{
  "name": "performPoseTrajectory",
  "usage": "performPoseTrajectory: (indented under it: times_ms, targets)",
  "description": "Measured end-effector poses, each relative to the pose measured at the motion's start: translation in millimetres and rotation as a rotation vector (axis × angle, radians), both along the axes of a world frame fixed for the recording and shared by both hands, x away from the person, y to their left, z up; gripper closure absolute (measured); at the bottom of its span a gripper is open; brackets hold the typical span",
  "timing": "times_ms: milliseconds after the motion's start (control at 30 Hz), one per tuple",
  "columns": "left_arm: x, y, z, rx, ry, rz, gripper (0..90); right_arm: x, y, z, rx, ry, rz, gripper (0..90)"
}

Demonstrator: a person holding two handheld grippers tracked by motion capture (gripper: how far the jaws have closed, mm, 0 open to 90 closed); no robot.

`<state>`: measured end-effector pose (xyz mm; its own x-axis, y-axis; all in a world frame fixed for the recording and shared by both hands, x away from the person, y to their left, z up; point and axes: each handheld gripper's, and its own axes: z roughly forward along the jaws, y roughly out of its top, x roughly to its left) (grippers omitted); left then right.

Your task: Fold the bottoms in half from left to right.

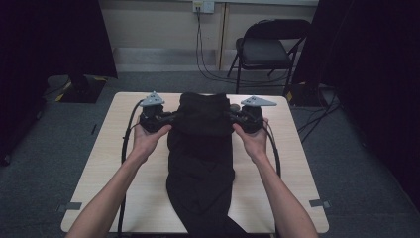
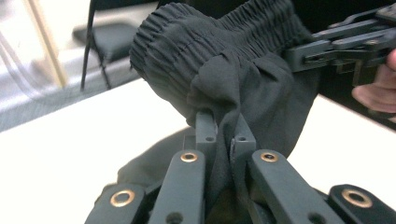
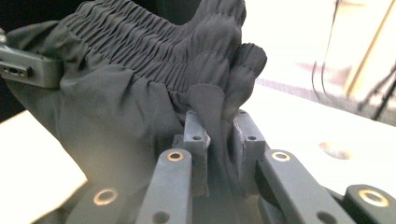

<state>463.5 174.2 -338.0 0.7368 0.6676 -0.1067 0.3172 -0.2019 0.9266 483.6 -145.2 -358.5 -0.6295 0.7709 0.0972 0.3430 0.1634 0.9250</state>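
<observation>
Both ends of the elastic waistband (image 2: pixel 219 32) pinched now: left gripper (image 2: pixel 224 135) clamped on a bunch of the black garment (image 1: pixel 200 148) just below the gathers, right gripper (image 3: pixel 219 135) clamped on the fold at the opposite end. Waist end raised off the far part of the table (image 1: pixel 99 163), the rest trailing toward the near edge. Best handled level and together from here, probably a lift or spread. Worth drawing the band taut evenly, no jerking, watching for cloth creeping out of either bite.
</observation>
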Motion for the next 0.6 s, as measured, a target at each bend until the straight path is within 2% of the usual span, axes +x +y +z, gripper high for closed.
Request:
performPoseTrajectory:
  times_ms: [33, 67, 100, 167, 200, 233, 300, 333, 400, 433, 467, 500, 533, 567, 600]
  targets:
    - [-11.2, 1.0, 9.6, -0.028, -0.023, -0.008, 86.4, -6.0, -3.0, 11.4, 0.02, -0.02, 0.012, 78.8]
    - [-26.9, 1.6, 17.9, -0.05, -0.048, -0.042, 86.4, -13.8, -5.8, 20.8, 0.043, -0.035, 0.026, 78.8]
    - [-36.4, 1.9, 20.8, -0.044, -0.051, -0.05, 86.4, -26.3, -8.4, 29.6, 0.042, -0.057, 0.046, 78.8]
    - [-60.7, 3.7, 18.6, -0.06, -0.035, -0.076, 86.3, -46.6, -12.5, 35.2, 0.043, -0.072, 0.079, 78.8]
    - [-71.6, 4.4, 12.8, -0.045, -0.016, -0.09, 86.4, -58.1, -14.2, 34.2, 0.045, -0.066, 0.094, 78.8]
    - [-83.4, 4.9, 5.0, -0.02, 0.003, -0.082, 86.3, -69.3, -14.5, 30.5, 0.022, -0.057, 0.105, 78.8]
    - [-105.0, 6.4, -16.4, -0.004, 0.052, -0.115, 86.4, -91.9, -13.7, 14.8, -0.009, -0.024, 0.14, 78.9]
    - [-113.9, 5.5, -28.9, 0.022, 0.07, -0.113, 86.3, -102.9, -12.5, 3.5, -0.027, 0.006, 0.151, 78.9]
    - [-126.6, 4.0, -56.8, 0.059, 0.126, -0.148, 86.3, -121.1, -10.4, -23.4, -0.079, 0.046, 0.178, 79.0]
    - [-129.6, 3.0, -72.3, 0.077, 0.169, -0.155, 86.3, -126.6, -10.1, -39.0, -0.088, 0.092, 0.176, 79.1]
    - [-129.7, 2.1, -84.6, 0.115, 0.206, -0.148, 86.2, -131.3, -10.1, -54.7, -0.093, 0.126, 0.181, 79.1]
    - [-128.9, 0.0, -94.1, 0.138, 0.234, -0.152, 86.2, -134.8, -9.8, -71.0, -0.1, 0.162, 0.188, 79.1]
    - [-126.8, -4.1, -105.1, 0.166, 0.268, -0.163, 86.2, -135.9, -8.5, -86.5, -0.118, 0.204, 0.195, 79.1]
    - [-125.3, -7.2, -111.8, 0.185, 0.284, -0.158, 86.2, -135.0, -5.0, -102.3, -0.158, 0.247, 0.202, 79.1]
    - [-119.6, -11.6, -126.0, 0.215, 0.322, -0.162, 86.2, -134.2, -2.8, -109.4, -0.179, 0.259, 0.21, 79.2]
